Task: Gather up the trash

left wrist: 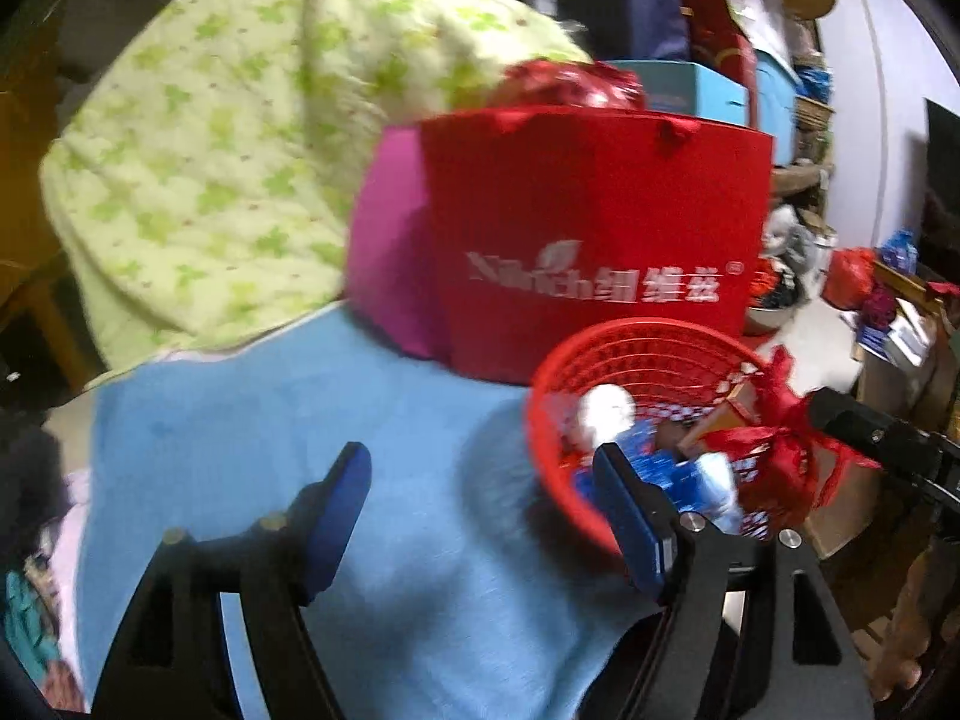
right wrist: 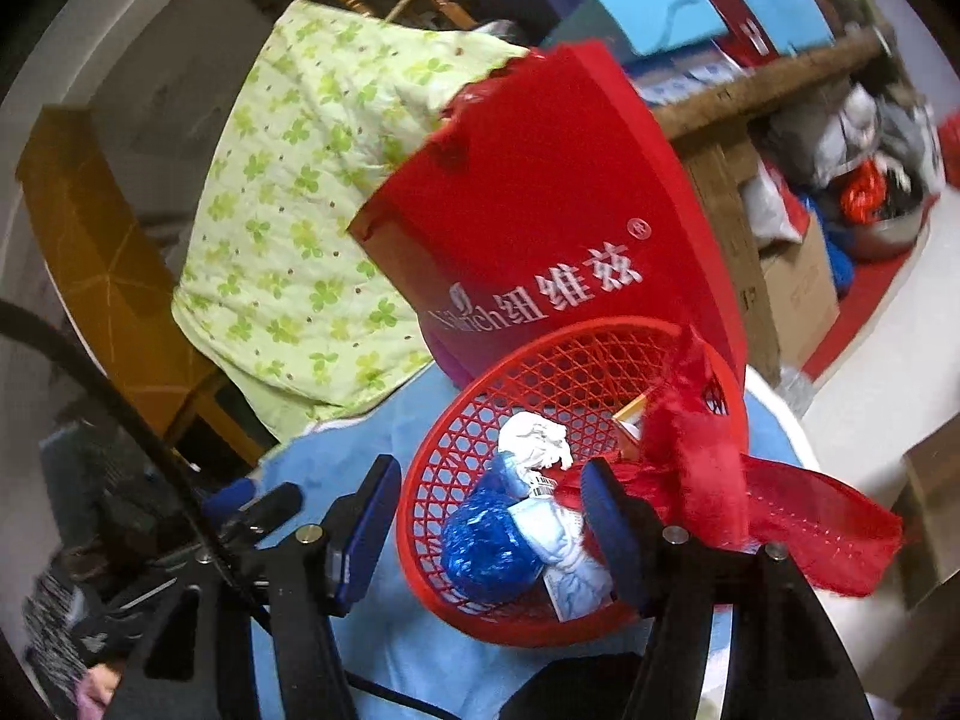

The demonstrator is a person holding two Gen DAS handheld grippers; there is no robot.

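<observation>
On the blue cloth [right wrist: 420, 630], left to right: the left gripper [left wrist: 480, 516] gapes wide over bare cloth, holding nothing; the red mesh basket [right wrist: 480, 420] tilts its mouth toward the cameras, holding crumpled white paper [right wrist: 534, 438], blue foil [right wrist: 486, 546] and a red ribbon [right wrist: 780, 516] trailing rightward; the right gripper [right wrist: 486, 528] stands open, empty, at its rim.

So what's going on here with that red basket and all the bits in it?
A person is collecting trash with a hand-held gripper in each hand. The left hand-held gripper and the right hand-held gripper are both open and empty beside the red mesh basket, which stands on a blue cloth. In the basket lie a crumpled white paper, a blue foil wrapper and a red ribbon that hangs over the rim. A red paper bag stands behind it.
</observation>
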